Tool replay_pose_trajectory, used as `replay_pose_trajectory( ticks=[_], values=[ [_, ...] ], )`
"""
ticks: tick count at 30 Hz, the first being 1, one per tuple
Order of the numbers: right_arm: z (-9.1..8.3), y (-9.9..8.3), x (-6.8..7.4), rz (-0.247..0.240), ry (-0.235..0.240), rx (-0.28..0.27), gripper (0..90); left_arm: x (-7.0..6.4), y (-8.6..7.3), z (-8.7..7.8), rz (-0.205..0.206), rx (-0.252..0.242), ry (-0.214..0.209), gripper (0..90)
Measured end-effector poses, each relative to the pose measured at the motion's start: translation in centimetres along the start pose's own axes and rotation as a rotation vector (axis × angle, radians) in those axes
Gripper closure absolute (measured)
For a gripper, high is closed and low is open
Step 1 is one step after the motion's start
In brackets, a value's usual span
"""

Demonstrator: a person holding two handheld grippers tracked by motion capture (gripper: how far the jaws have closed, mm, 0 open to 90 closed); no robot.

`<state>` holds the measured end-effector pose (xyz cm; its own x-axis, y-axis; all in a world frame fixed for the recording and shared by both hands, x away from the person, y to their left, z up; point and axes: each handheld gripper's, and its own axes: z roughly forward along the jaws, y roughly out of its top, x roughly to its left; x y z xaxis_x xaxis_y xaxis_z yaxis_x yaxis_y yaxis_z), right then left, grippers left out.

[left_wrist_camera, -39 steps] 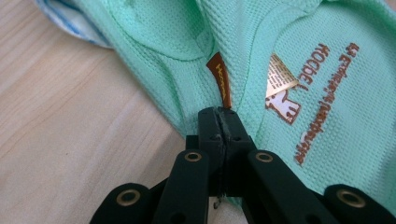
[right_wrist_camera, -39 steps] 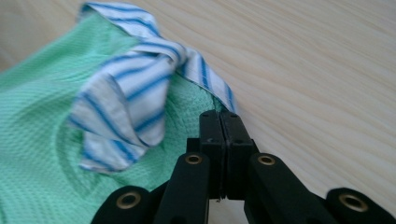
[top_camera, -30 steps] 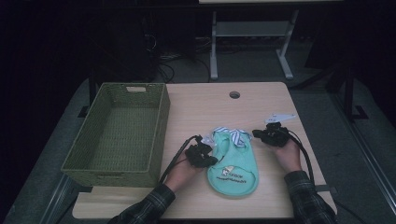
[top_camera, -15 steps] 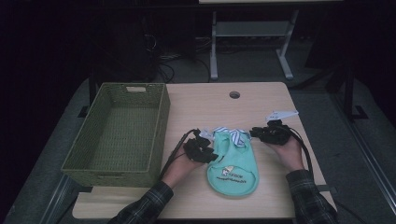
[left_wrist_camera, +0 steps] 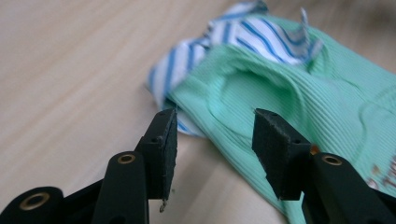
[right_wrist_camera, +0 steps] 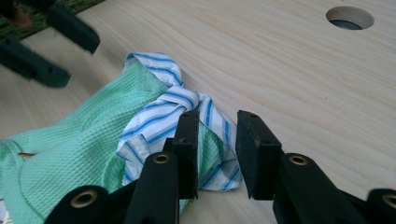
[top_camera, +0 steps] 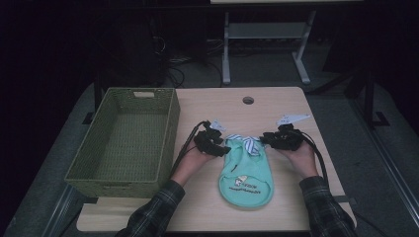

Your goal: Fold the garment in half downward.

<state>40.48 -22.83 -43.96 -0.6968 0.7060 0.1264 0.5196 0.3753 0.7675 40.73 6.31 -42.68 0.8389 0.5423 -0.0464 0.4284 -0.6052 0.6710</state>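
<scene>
Dim room, wooden table (top_camera: 276,106), empty green wicker basket (top_camera: 126,136) on its left. A mint bib (top_camera: 247,175) lies flat at the front, both grippers at its striped collar. Looks like the grab step: left gripper (left_wrist_camera: 212,135) gapes wide, right gripper (right_wrist_camera: 217,140) narrower astride the trim (right_wrist_camera: 163,109); next, pinch shut.

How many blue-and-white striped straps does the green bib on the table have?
2. One striped strap lies at the bib's top-left corner by the left gripper; the other strap lies at the top right, between the right gripper's open jaws.
</scene>
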Motion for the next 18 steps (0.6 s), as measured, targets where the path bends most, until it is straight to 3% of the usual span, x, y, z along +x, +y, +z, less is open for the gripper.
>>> replay_pose_trajectory(
  ticks=[5, 8, 15, 18],
  values=[
    [0.7, -0.1, -0.2, 0.013, 0.006, 0.007, 65.9, 1.3, 0.9, 0.4, 0.013, -0.007, 0.021, 47.4],
    [1.1, -0.3, -0.4, 0.017, -0.002, 0.022, 64.8, 2.0, 1.0, 0.9, -0.008, -0.03, 0.016, 46.7],
    [2.2, -0.9, -1.1, 0.057, 0.009, 0.033, 64.4, 2.4, 1.5, 2.8, -0.014, -0.044, 0.011, 45.9],
    [2.6, -1.1, -1.1, 0.072, 0.013, 0.044, 64.6, 2.6, 1.5, 3.7, 0.0, -0.004, 0.027, 46.9]
  ],
)
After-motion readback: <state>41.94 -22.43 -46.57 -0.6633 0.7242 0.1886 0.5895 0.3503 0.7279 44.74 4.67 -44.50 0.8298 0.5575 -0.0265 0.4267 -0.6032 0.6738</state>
